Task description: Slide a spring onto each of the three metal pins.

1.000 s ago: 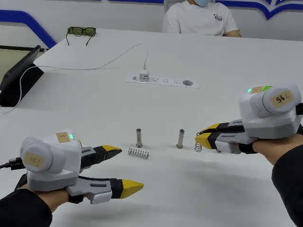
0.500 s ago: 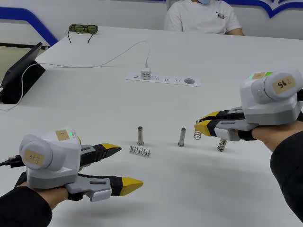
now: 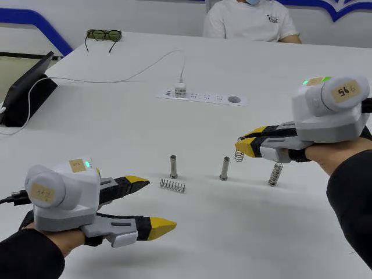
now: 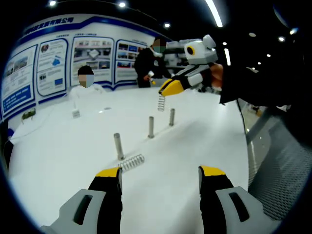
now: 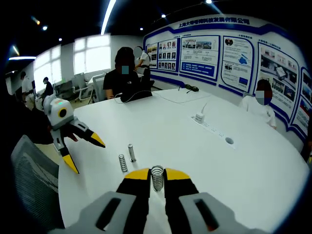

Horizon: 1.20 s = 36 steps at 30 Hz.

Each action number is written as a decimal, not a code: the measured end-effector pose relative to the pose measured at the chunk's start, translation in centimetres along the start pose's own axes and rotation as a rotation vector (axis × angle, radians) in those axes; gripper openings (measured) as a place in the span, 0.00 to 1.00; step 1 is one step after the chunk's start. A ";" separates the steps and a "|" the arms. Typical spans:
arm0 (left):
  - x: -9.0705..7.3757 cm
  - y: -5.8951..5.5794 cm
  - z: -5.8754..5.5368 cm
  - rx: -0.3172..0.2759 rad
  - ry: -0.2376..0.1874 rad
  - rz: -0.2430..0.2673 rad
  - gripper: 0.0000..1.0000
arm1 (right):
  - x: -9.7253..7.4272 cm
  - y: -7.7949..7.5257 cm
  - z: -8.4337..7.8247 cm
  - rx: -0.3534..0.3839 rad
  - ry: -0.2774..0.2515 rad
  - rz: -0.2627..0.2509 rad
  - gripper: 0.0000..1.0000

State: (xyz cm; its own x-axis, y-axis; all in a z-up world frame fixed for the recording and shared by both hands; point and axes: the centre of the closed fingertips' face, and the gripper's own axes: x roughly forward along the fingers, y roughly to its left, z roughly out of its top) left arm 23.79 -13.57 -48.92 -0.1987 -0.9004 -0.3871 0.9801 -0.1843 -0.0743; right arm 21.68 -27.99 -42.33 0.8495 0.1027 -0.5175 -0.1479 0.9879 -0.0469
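My right gripper (image 3: 242, 145) is shut on a small spring (image 3: 239, 155) and holds it in the air, just right of the middle metal pin (image 3: 225, 168). That same spring (image 5: 157, 178) sits between its yellow tips (image 5: 157, 175). A second bare pin (image 3: 174, 167) stands further left, with a loose spring (image 3: 172, 185) lying at its foot. Under the right gripper, a third pin (image 3: 275, 174) wears a spring. My left gripper (image 3: 156, 203) is open near the front left. Its jaws (image 4: 160, 173) are spread wide, short of the loose spring (image 4: 131, 162).
A white power strip (image 3: 203, 97) with a plugged charger (image 3: 181, 90) and cable lies beyond the pins. Dark glasses (image 3: 104, 35) and a black device (image 3: 23, 90) are at the far left. A person (image 3: 250, 20) sits at the table's far side.
My right gripper has risen with the spring, lifting it off the table and uncovering the pin with a spring on it. The left gripper has stayed put.
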 end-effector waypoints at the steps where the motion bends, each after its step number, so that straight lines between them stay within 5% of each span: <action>1: 0.0 0.0 0.0 0.000 0.000 0.000 0.65 | 0.1 0.0 0.0 0.000 -0.001 0.001 0.12; 36: -0.2 0.7 -0.6 -0.006 0.013 0.006 0.64 | 2.6 -0.2 0.2 0.013 0.010 0.030 0.12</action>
State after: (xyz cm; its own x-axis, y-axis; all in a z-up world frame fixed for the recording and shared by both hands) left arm 24.57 -13.24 -49.46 -0.1927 -0.8962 -0.3995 0.9813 -0.1764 -0.0776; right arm 24.01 -27.85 -43.52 0.8396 0.1307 -0.5273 -0.1661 0.9859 -0.0201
